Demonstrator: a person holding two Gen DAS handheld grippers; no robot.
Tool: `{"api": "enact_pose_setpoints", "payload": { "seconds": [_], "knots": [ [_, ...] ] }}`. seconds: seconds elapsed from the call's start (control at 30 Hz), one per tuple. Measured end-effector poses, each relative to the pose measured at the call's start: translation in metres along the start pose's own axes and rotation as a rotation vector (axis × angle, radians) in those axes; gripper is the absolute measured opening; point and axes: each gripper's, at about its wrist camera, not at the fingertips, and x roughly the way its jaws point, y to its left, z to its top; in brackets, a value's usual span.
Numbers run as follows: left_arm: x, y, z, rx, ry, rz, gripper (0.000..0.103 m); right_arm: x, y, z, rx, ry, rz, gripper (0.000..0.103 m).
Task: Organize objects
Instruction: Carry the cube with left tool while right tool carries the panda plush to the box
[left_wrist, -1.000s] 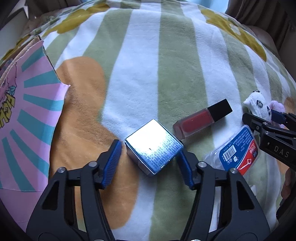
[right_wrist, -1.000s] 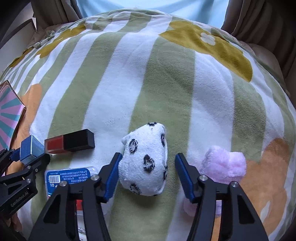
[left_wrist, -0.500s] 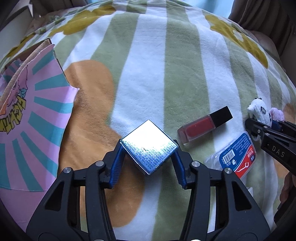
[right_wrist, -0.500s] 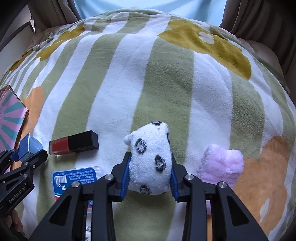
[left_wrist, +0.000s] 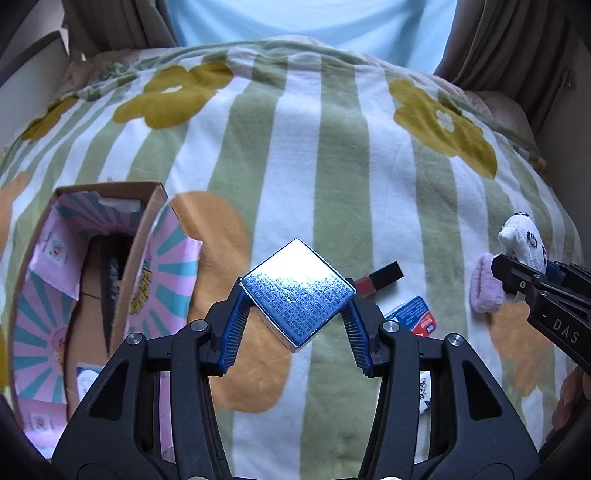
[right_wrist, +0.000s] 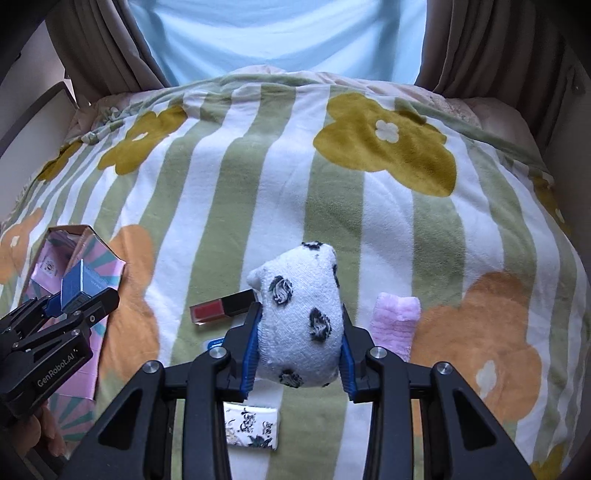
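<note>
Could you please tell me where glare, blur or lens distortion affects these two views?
Left wrist view: strong glare whitens the top of the silver box in the left gripper; the fisheye bows the blanket. Right wrist view: even light, the spotted sock is sharp, and the dark corners are vignetted.

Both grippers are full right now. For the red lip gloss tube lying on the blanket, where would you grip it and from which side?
Grip the lip gloss tube across its narrow width, near where the red body meets the black cap, coming straight down from above. It lies flat on the blanket with its long sides exposed.
</note>
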Motion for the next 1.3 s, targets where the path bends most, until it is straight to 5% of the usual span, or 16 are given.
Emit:
{"api": "enact_pose_setpoints", "payload": {
  "seconds": [0.5,1.3],
  "knots": [
    [-0.142,0.024,-0.002,0.073,0.023,-0.054,0.045,-0.132,0.033,-0.039,0.100,0.002,-0.009,0.034],
    [-0.202,0.059,-0.027,0.019,-0.040,-0.061,0.045,-0.157,0.090,-0.039,-0.036,-0.041,0.027,0.034]
  ]
}}
